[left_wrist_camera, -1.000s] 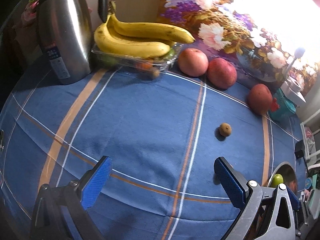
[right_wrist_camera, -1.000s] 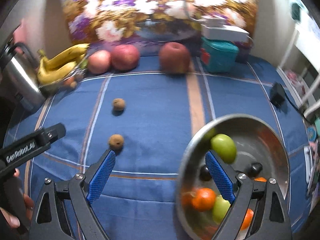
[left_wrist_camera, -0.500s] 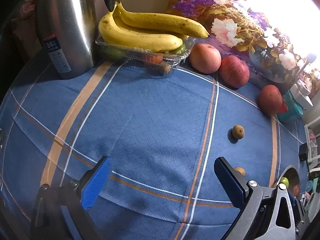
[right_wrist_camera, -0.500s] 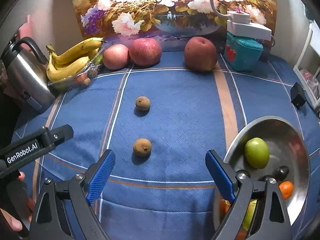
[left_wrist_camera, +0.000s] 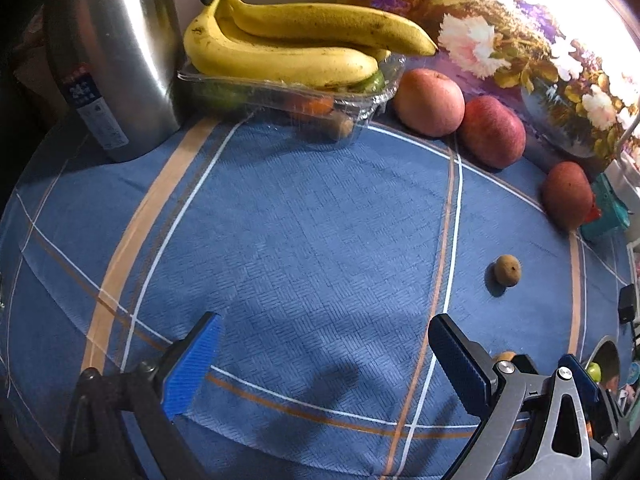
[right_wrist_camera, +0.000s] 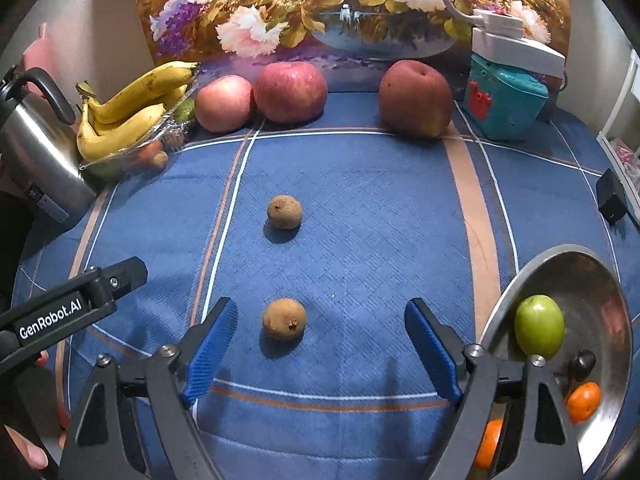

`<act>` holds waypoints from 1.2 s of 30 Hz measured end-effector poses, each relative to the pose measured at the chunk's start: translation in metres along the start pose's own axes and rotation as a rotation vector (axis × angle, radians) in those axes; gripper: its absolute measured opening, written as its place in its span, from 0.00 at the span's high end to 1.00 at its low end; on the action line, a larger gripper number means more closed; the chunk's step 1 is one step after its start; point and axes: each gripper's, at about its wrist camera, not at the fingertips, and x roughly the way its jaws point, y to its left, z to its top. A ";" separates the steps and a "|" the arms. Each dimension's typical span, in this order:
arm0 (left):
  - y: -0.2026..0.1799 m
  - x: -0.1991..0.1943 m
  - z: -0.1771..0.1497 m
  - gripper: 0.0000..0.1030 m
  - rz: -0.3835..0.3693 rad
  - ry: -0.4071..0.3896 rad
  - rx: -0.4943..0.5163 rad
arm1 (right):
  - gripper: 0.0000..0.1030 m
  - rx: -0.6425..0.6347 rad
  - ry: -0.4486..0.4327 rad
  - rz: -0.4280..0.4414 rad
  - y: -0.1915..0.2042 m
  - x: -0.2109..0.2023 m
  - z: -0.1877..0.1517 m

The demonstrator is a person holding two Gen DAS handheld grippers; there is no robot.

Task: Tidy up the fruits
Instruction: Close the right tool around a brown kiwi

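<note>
- The blue-padded fingers (right_wrist_camera: pixel 212 350) of the right gripper (right_wrist_camera: pixel 320 354) stand wide apart above a blue plaid tablecloth (right_wrist_camera: pixel 360 220); the jaws have just been closing a little, with nothing pressed between them.
- A small brown fruit (right_wrist_camera: pixel 284 319) lies on the cloth in the gap between those fingers, nearer the left one, touched by neither.
- A second brown fruit (right_wrist_camera: pixel 284 211) sits farther back on the cloth, well apart from the first.
- The left gripper (left_wrist_camera: pixel 320 364) also has its fingers (left_wrist_camera: pixel 194 364) spread apart, holding nothing, over bare cloth.
- At the right edge, a steel bowl (right_wrist_camera: pixel 560 264) holds a green fruit (right_wrist_camera: pixel 539 332), oranges (right_wrist_camera: pixel 583 401) and a small dark fruit (right_wrist_camera: pixel 582 362).
- Along the back, three red apples (right_wrist_camera: pixel 290 92) rest before a floral painting (right_wrist_camera: pixel 320 4), the third apart from the other two, beside a teal box (right_wrist_camera: pixel 504 108).
- At left, bananas (right_wrist_camera: pixel 132 116) lie atop a clear plastic tray (right_wrist_camera: pixel 168 128), next to a steel kettle (right_wrist_camera: pixel 38 152).
- A person's hand (right_wrist_camera: pixel 28 454) shows at the lower left corner of the right wrist view.
</note>
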 end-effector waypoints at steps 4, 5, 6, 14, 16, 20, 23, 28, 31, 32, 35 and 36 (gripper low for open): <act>-0.004 0.006 -0.001 0.00 -0.003 0.012 0.010 | 0.29 -0.009 0.015 0.003 0.003 0.008 0.002; -0.005 0.007 -0.001 0.00 -0.004 0.014 0.012 | 0.29 -0.012 0.020 0.002 0.004 0.011 0.003; -0.005 0.008 -0.001 0.00 -0.005 0.015 0.013 | 0.30 -0.014 0.024 0.003 0.004 0.013 0.002; -0.007 0.010 0.000 0.00 -0.014 0.018 0.011 | 0.48 -0.040 0.052 0.007 0.012 0.023 0.001; -0.008 0.012 0.000 0.00 -0.016 0.019 0.008 | 0.54 -0.046 0.054 0.012 0.013 0.022 0.001; -0.007 0.012 0.000 0.00 -0.018 0.019 0.009 | 0.63 -0.060 0.055 0.029 0.017 0.022 0.001; -0.005 0.010 0.000 0.00 -0.022 0.017 0.010 | 0.67 -0.061 0.053 0.032 0.018 0.022 0.001; -0.006 0.008 0.001 0.00 -0.025 0.015 0.016 | 0.73 -0.063 0.057 0.047 0.019 0.021 -0.001; -0.006 0.008 0.000 0.00 -0.025 0.015 0.015 | 0.73 -0.071 0.059 0.045 0.020 0.020 -0.001; -0.006 0.008 0.000 0.00 -0.026 0.015 0.015 | 0.73 -0.072 0.059 0.047 0.020 0.019 -0.001; -0.009 0.007 -0.001 0.00 -0.032 0.015 0.017 | 0.73 -0.060 0.049 0.062 0.018 0.016 0.000; -0.010 0.007 -0.001 0.00 -0.035 0.015 0.017 | 0.73 -0.055 0.045 0.063 0.016 0.014 0.000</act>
